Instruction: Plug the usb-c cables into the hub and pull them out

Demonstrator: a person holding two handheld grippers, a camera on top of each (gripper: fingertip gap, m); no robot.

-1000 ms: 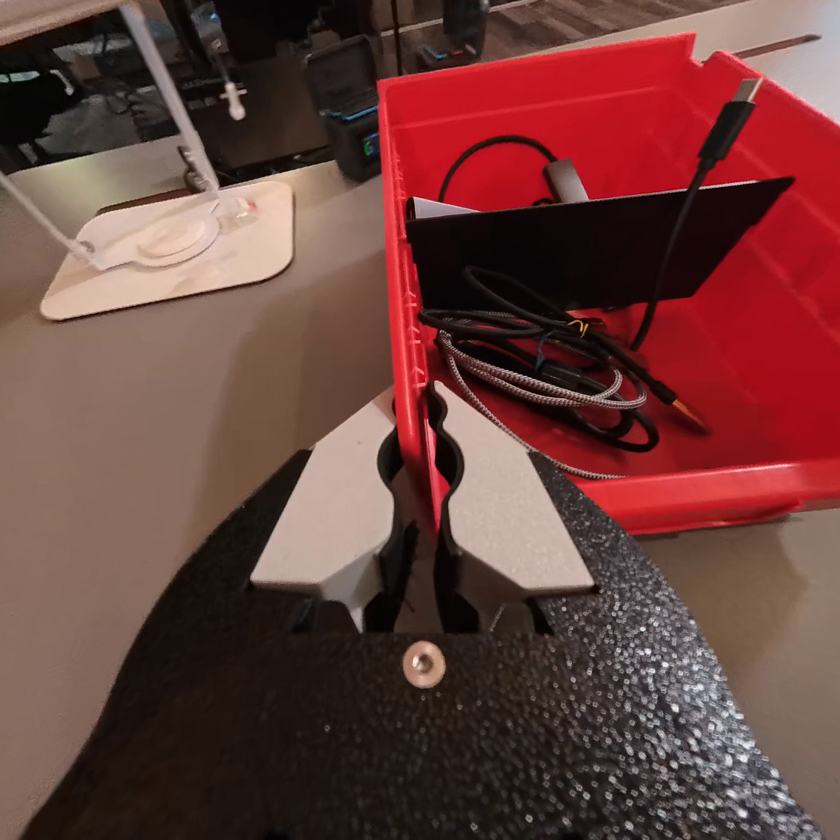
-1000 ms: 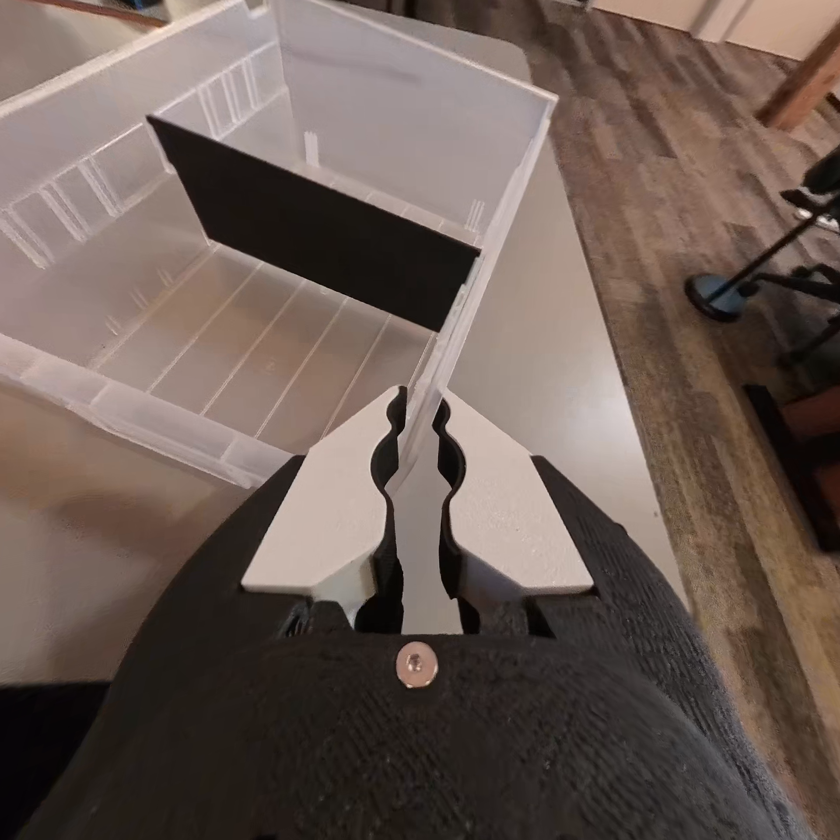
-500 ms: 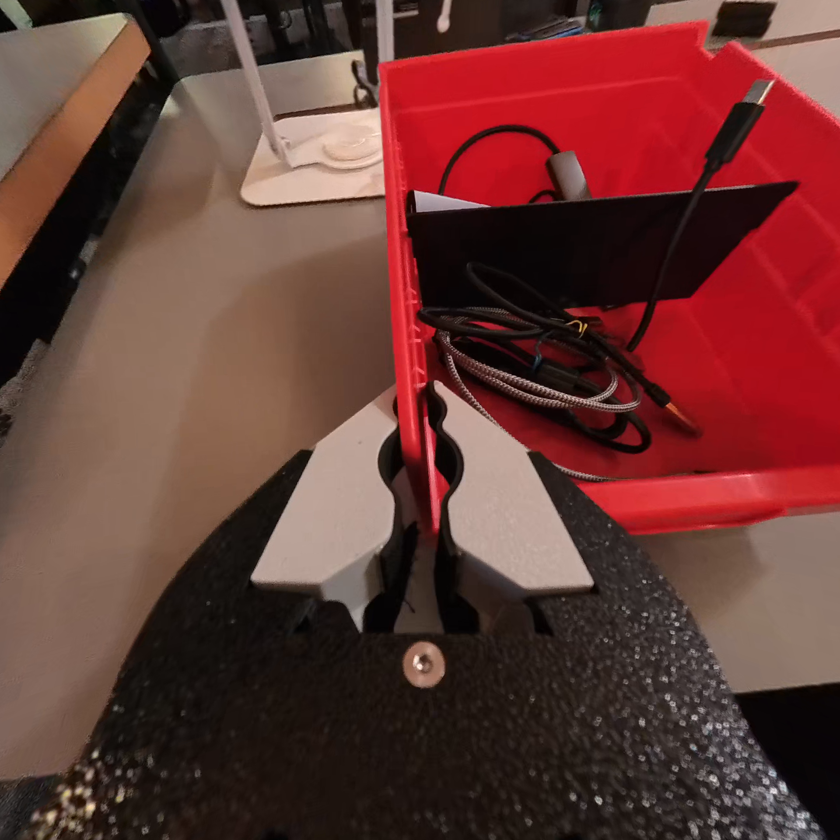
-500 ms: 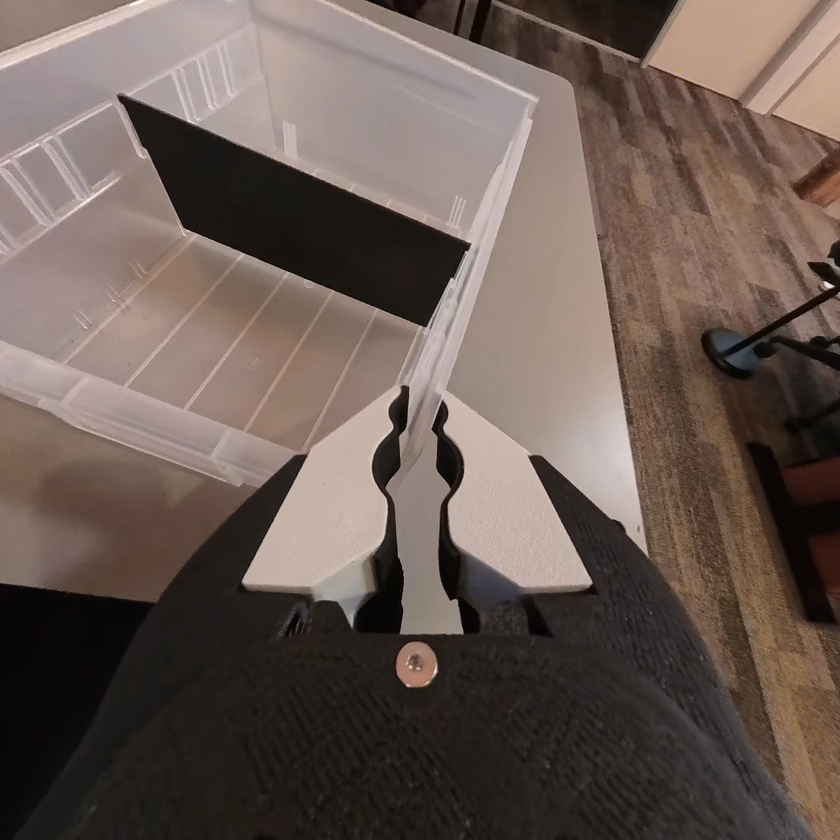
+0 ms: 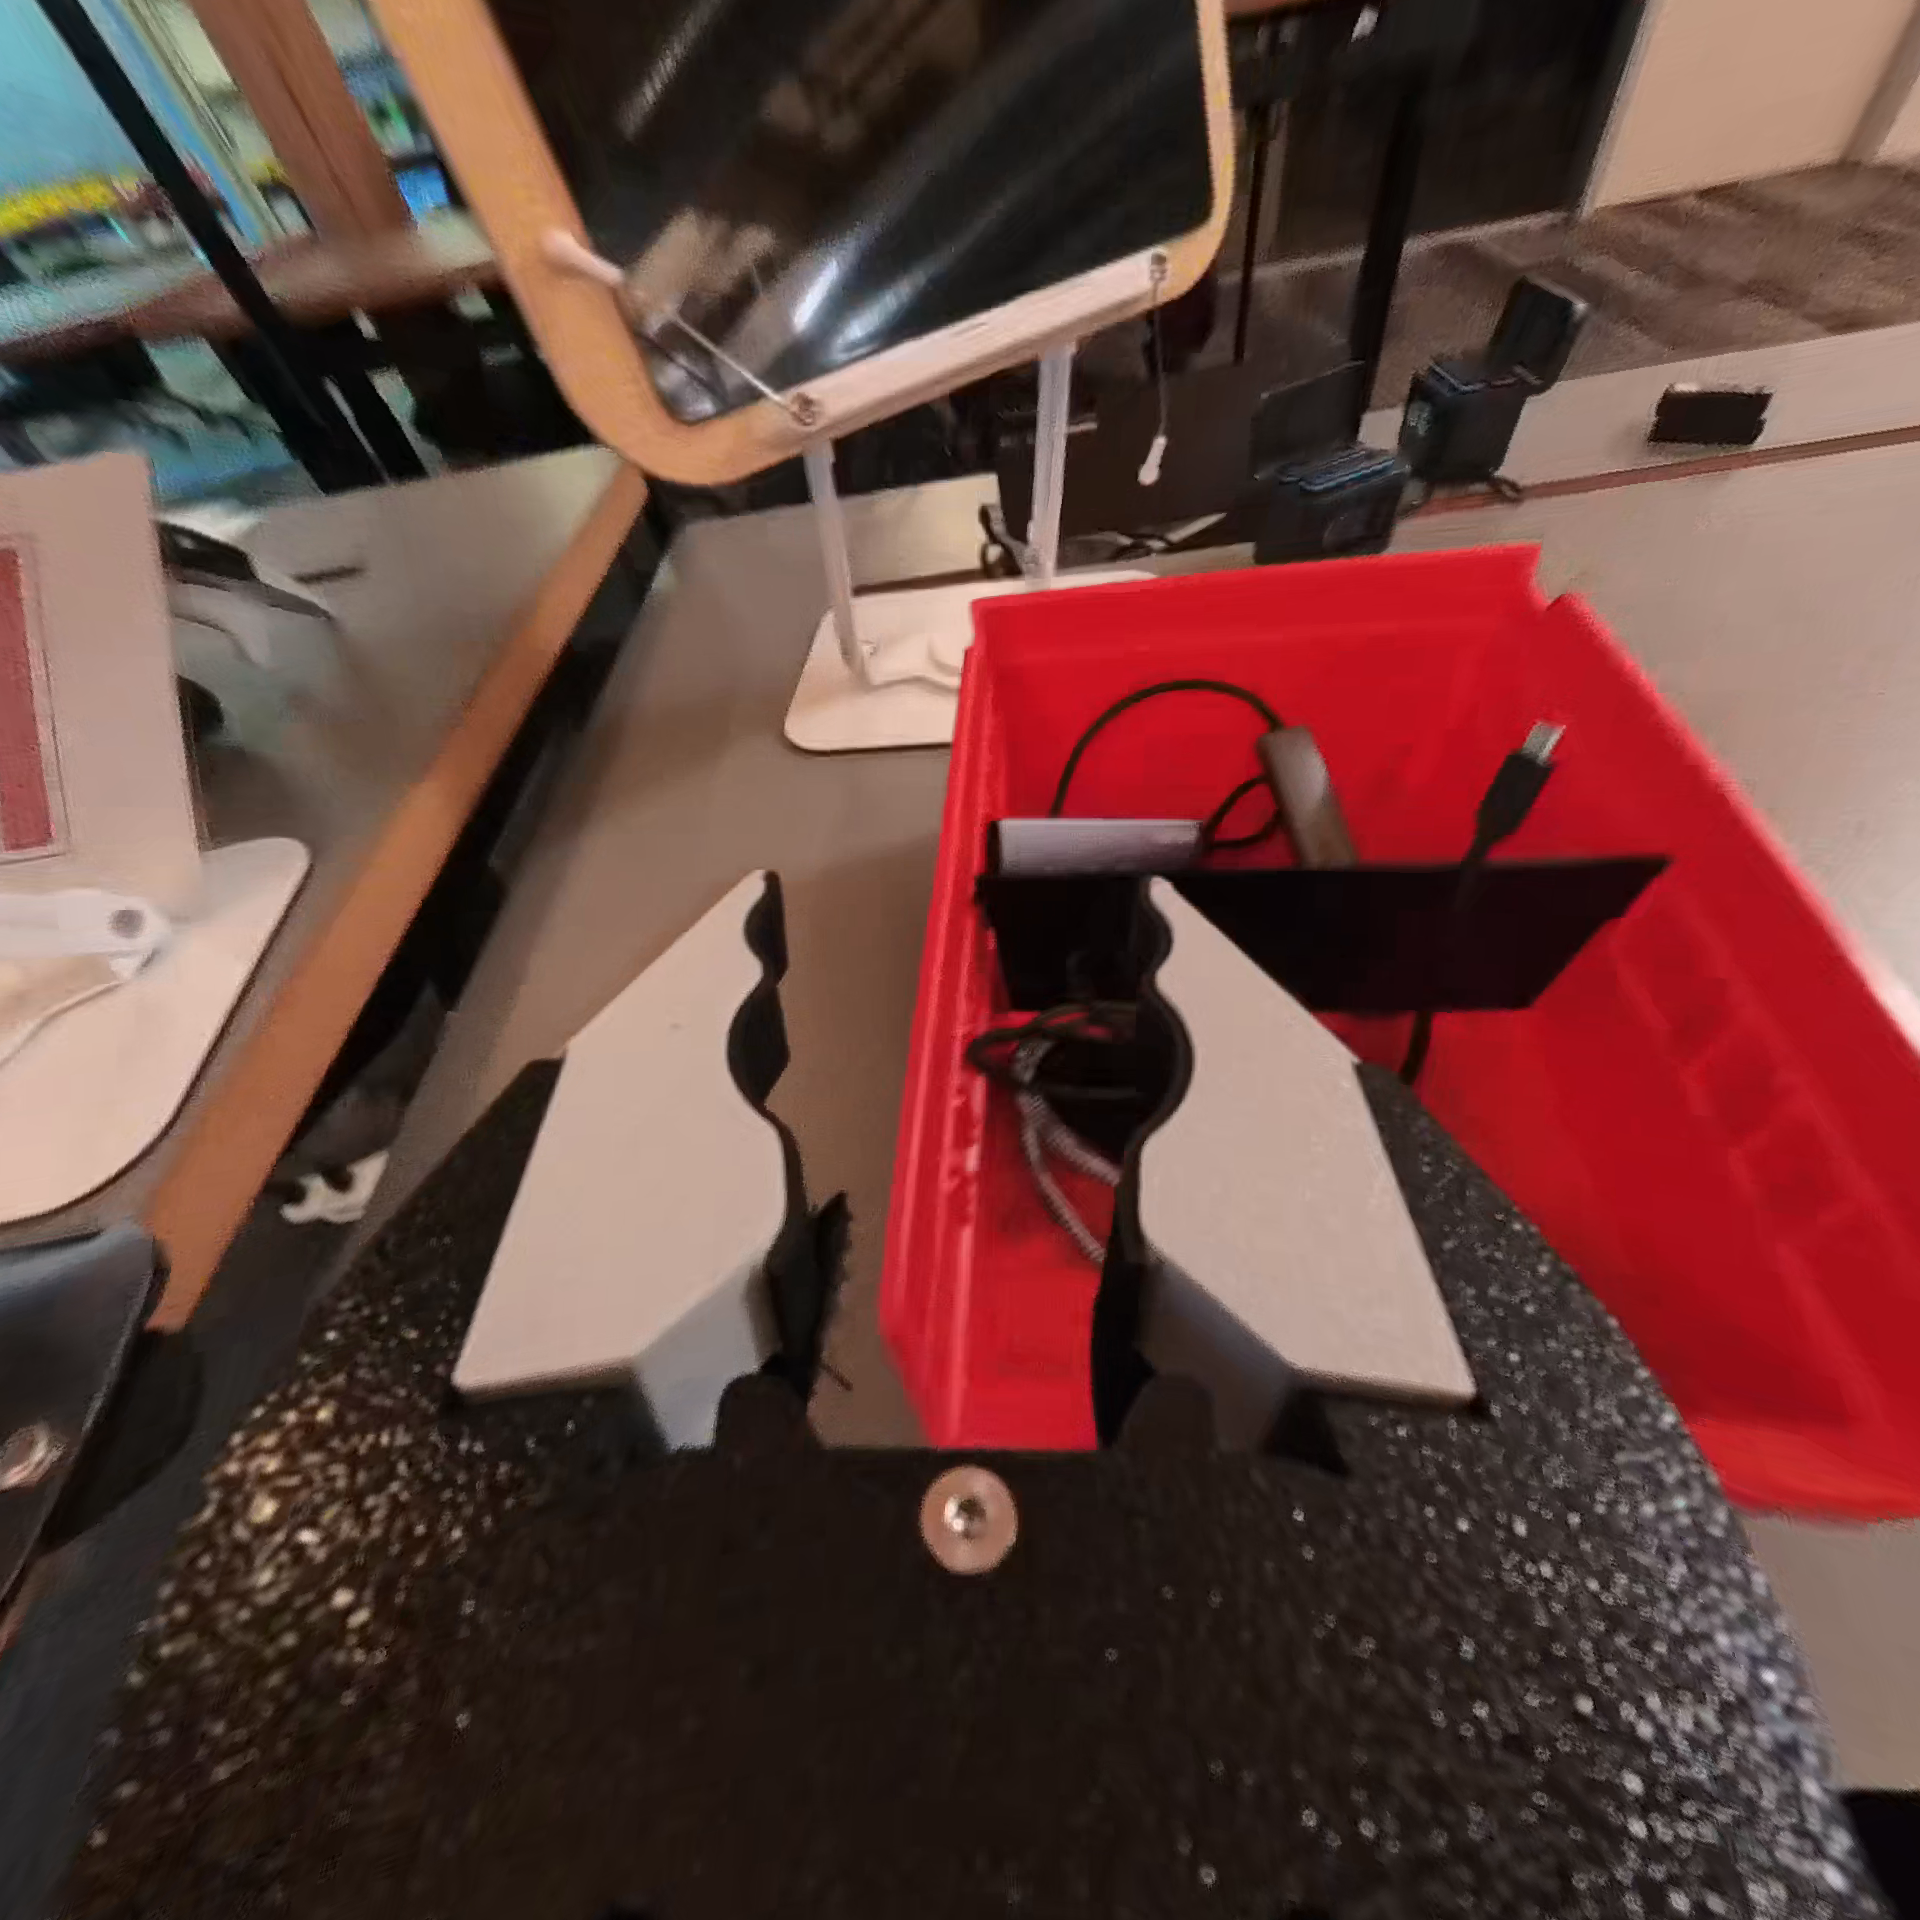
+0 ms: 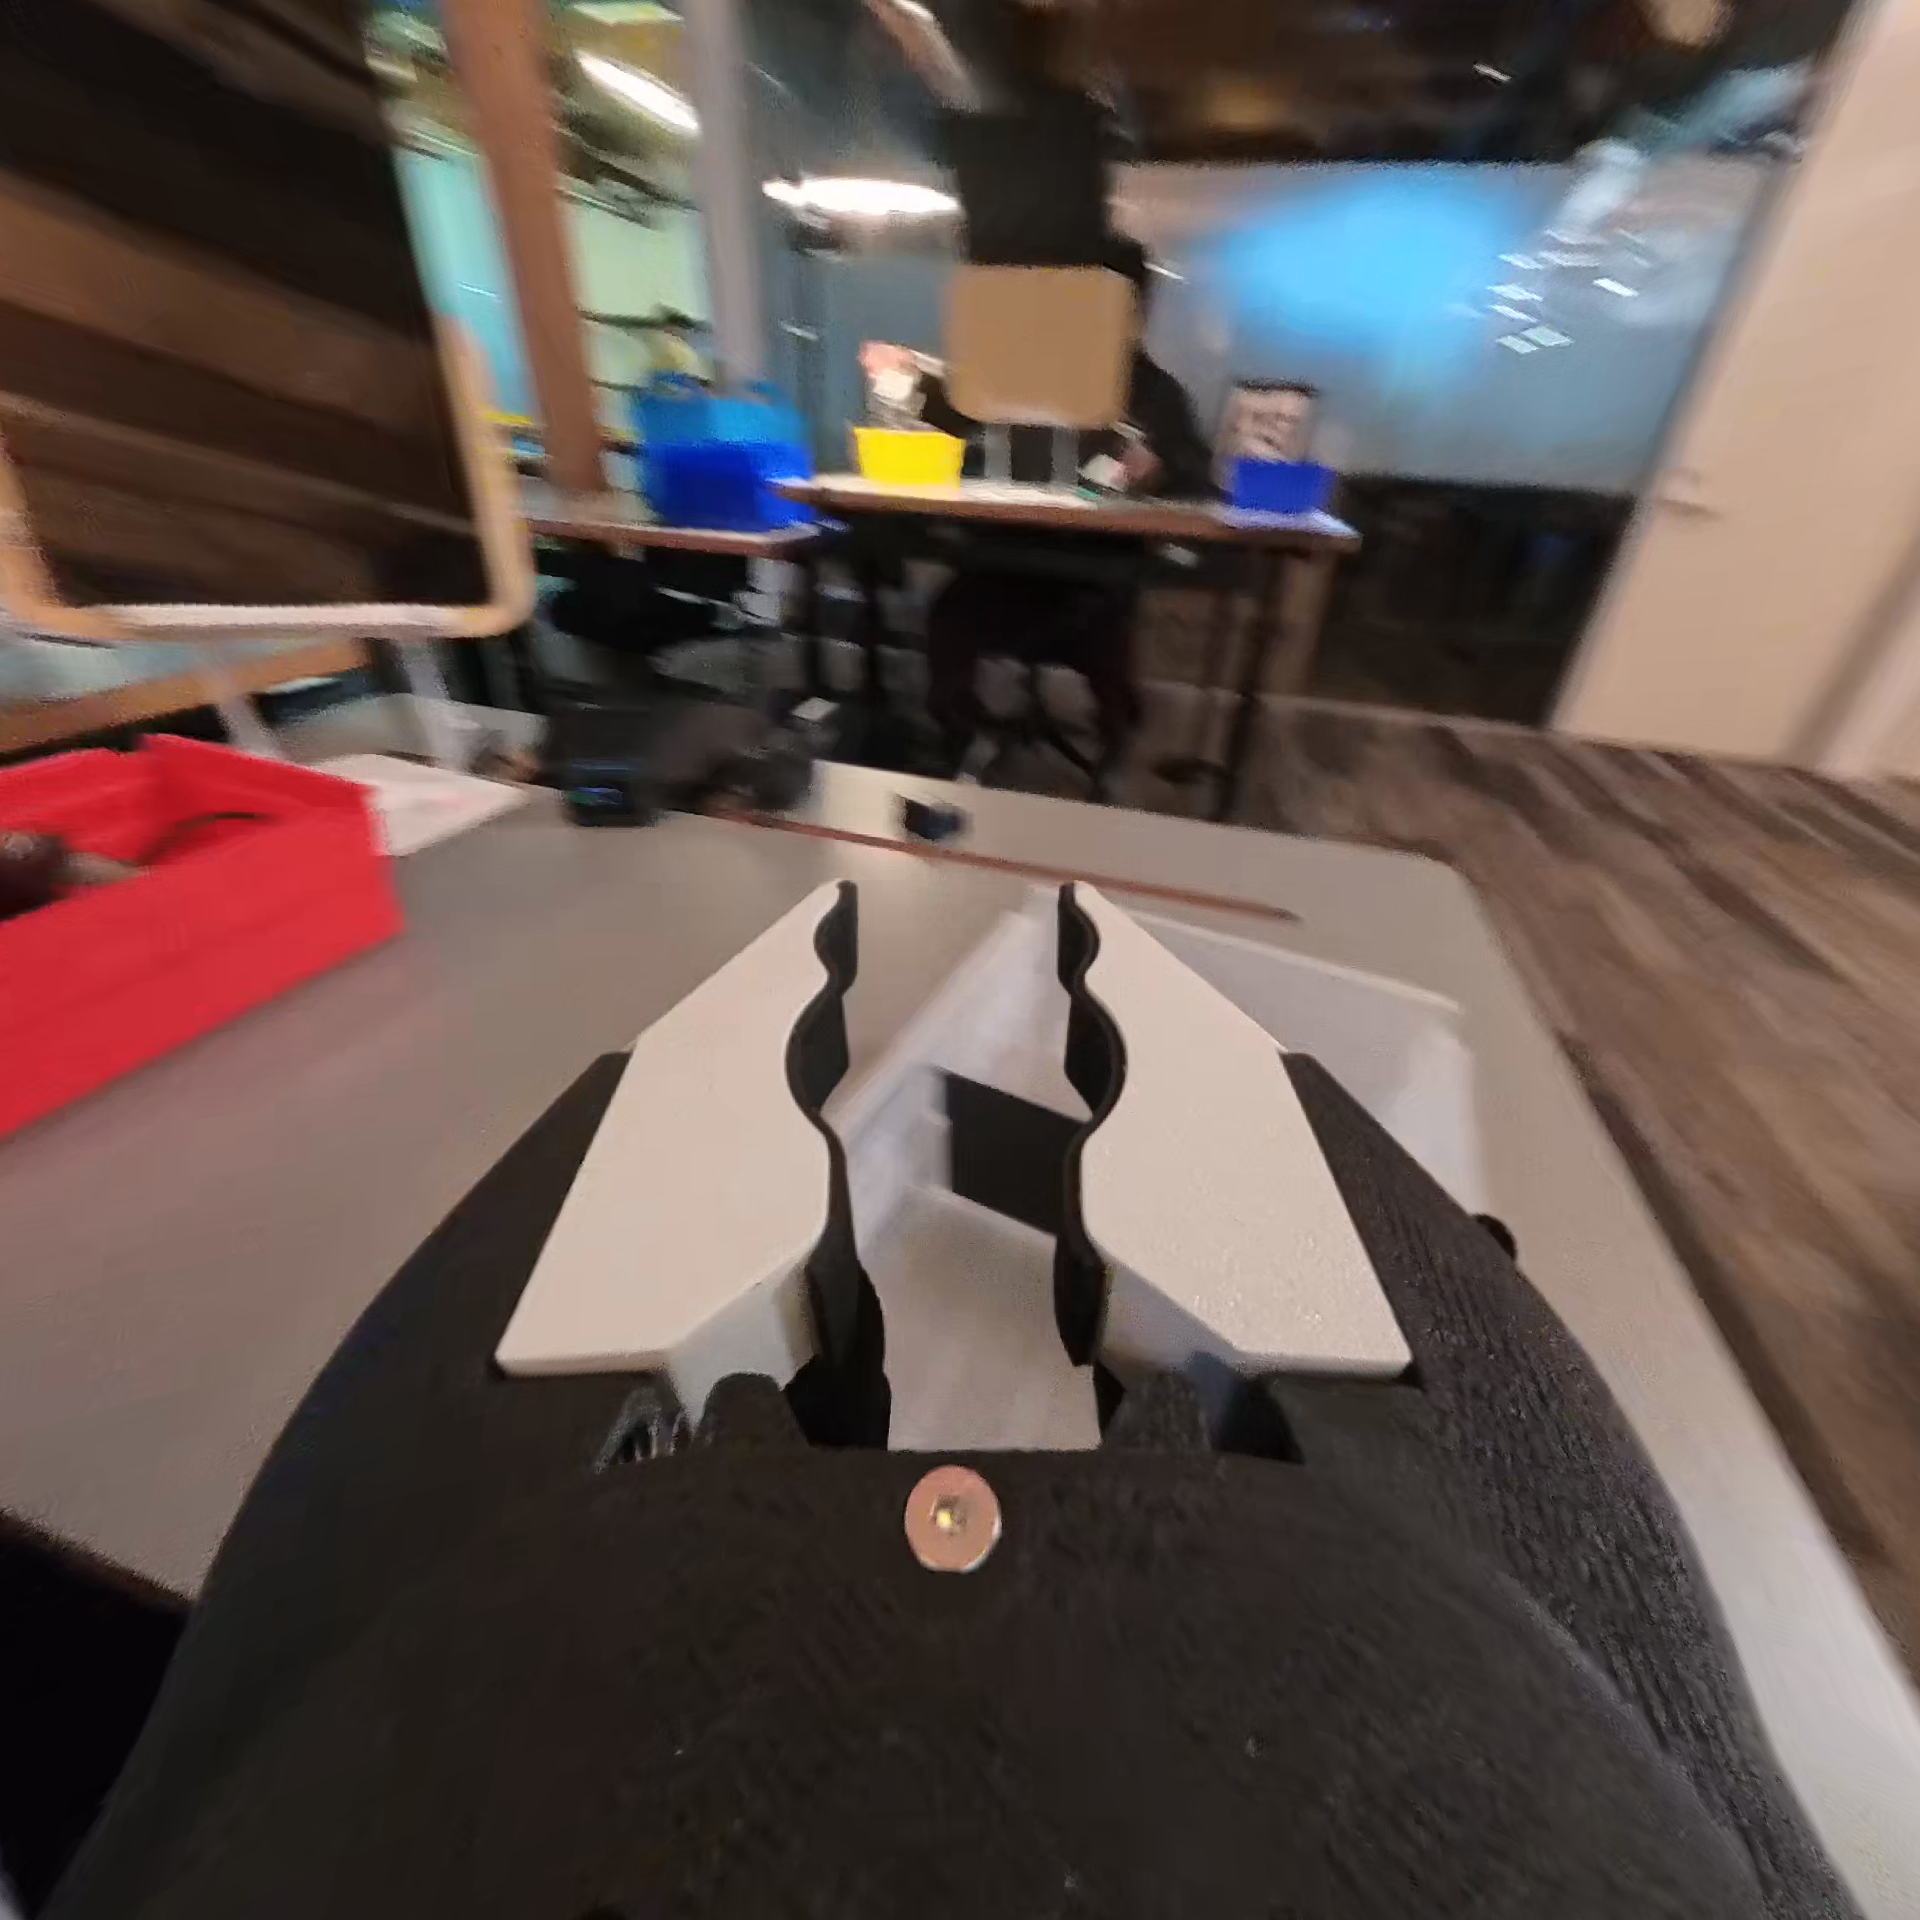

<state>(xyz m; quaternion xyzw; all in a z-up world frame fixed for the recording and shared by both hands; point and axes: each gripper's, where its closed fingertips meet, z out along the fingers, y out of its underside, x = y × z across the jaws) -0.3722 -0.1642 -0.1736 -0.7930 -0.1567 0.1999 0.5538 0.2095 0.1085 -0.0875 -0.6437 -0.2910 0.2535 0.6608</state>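
The left gripper (image 5: 961, 904) is hanging spread over the red bin's (image 5: 1714, 1195) near-left wall, pinching nothing. Beyond, coiled USB-C cables (image 5: 1049, 1101) are lying before the black divider (image 5: 1403, 935), the hub (image 5: 1304, 795) behind it. The right gripper (image 6: 956, 904) is gaping bare above the clear bin (image 6: 1351, 997).

Right finger (image 5: 1278, 1164) hides most coiled cables (image 5: 1049, 1081); background person (image 6: 1049, 436) blurred.

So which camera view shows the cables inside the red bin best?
The left wrist view: it looks down into the red bin at the cables. The right wrist view shows only the bin's outer wall, blurred, at the left edge.
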